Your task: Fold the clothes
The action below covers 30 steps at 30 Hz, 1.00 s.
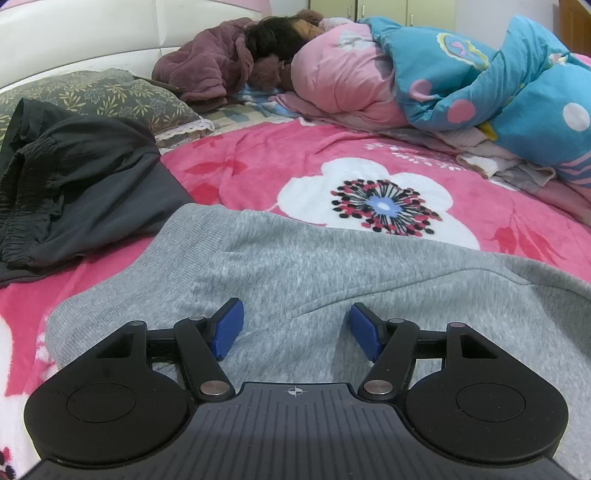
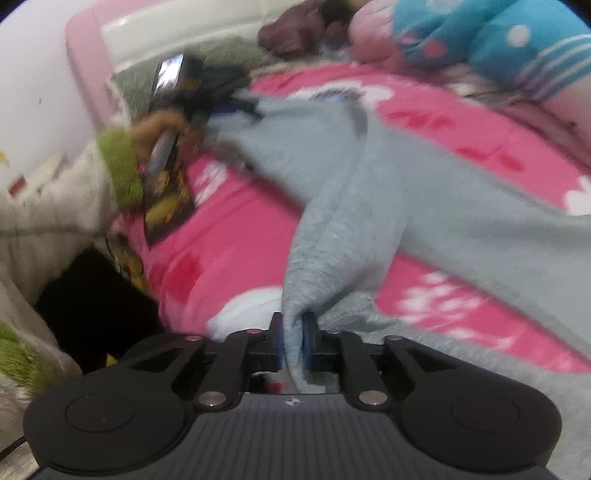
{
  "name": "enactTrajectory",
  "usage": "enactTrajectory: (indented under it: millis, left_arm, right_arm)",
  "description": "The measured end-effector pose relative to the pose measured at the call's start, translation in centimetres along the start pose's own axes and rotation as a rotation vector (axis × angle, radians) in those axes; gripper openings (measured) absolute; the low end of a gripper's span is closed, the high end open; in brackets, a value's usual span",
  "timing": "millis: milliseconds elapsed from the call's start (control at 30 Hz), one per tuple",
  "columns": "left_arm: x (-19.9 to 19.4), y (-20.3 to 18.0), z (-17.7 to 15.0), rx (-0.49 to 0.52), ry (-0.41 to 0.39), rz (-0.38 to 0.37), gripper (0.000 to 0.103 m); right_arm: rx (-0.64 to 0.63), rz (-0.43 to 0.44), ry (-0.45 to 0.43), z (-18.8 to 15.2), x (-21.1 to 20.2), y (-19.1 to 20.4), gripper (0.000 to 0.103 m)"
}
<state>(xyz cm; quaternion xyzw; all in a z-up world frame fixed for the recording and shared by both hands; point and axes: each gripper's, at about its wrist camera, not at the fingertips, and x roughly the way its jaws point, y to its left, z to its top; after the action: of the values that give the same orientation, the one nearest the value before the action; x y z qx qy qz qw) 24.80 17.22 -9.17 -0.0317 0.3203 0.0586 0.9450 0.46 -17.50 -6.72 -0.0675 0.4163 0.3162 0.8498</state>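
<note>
The left wrist view sits low and close over the soft grey knit garment (image 1: 314,266), looking forward and a little downward across the bright pink flower-printed blanket (image 1: 258,166) toward the bed's head, where a rolled blue and pink quilt (image 1: 498,85) lies. The right wrist view is tilted and blurred; it looks steeply down from very near the same grey cloth (image 2: 369,184) and along it toward the white padded headboard (image 2: 184,26). Both views share the grey garment, the pink blanket (image 2: 240,236) and the quilt (image 2: 498,40) at the far end.
</note>
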Motion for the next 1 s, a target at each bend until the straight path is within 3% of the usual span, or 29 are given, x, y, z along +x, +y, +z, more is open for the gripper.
enactTrajectory:
  millis: [67,133,200,267,300,367,500,533,567,600,633,667,733,867,933,1000]
  left_arm:
    - [0.0,0.0,-0.1,0.004,-0.002,0.0,0.065]
    - [0.0,0.0,-0.1,0.007,-0.003,0.0,0.065]
    - [0.0,0.0,-0.1,0.005,-0.001,0.001,0.065]
    - [0.0,-0.1,0.0,0.003,-0.001,0.002,0.065]
    - [0.0,-0.1,0.0,0.003,-0.001,0.003,0.065]
    - [0.0,-0.1,-0.1,0.005,-0.001,0.001,0.065]
    - [0.0,0.1,-0.1,0.005,-0.002,-0.006,0.065]
    - [0.0,0.1,-0.1,0.005,-0.002,-0.007,0.065]
    - [0.0,0.1,-0.1,0.005,-0.002,-0.008,0.065]
    - [-0.1,0.1,-0.1,0.005,-0.003,-0.008,0.065]
    - [-0.1,0.1,-0.2,0.007,-0.004,-0.007,0.065]
    - [0.0,0.1,-0.2,0.01,-0.005,-0.006,0.065]
    - [0.0,0.0,-0.1,0.015,-0.004,-0.001,0.065]
    - [0.0,-0.1,-0.2,0.017,-0.003,0.003,0.065]
    - [0.0,-0.1,-0.2,0.017,-0.004,0.002,0.065]
    - [0.0,0.0,-0.2,0.016,-0.004,-0.001,0.065]
  right_arm:
    - [-0.014,-0.001,-0.004,-0.2,-0.2,0.9,0.046]
    - [-0.003,-0.008,-0.019,0.1,-2.1,1.3,0.048]
    - [0.019,-0.003,-0.087,0.6,-4.9,0.7,0.052]
    - [0.062,-0.026,-0.211,0.5,-8.3,-1.0,0.071]
    - [0.095,-0.058,-0.269,0.4,-9.8,-2.2,0.074]
    - [0.246,-0.218,-0.308,-0.5,-11.5,-6.7,0.074]
    - [0.719,-0.557,-0.292,-5.4,-12.6,-17.1,0.072]
    - [0.841,-0.631,-0.254,-7.3,-12.3,-19.1,0.061]
    - [0.949,-0.641,-0.224,-9.3,-11.8,-20.6,0.042]
    - [1.007,-0.602,-0.228,-10.8,-11.4,-21.0,0.04]
    - [0.968,-0.595,-0.24,-11.0,-11.2,-19.9,0.037]
    - [0.934,-0.583,-0.25,-11.2,-11.1,-18.8,0.023]
    - [0.949,-0.468,-0.222,-11.5,-11.1,-16.9,0.015]
    - [0.829,-0.227,-0.079,-11.2,-10.8,-12.2,0.015]
    - [0.774,-0.226,-0.042,-10.5,-11.9,-11.2,0.019]
    - [0.76,-0.286,-0.069,-10.4,-14.1,-11.6,0.031]
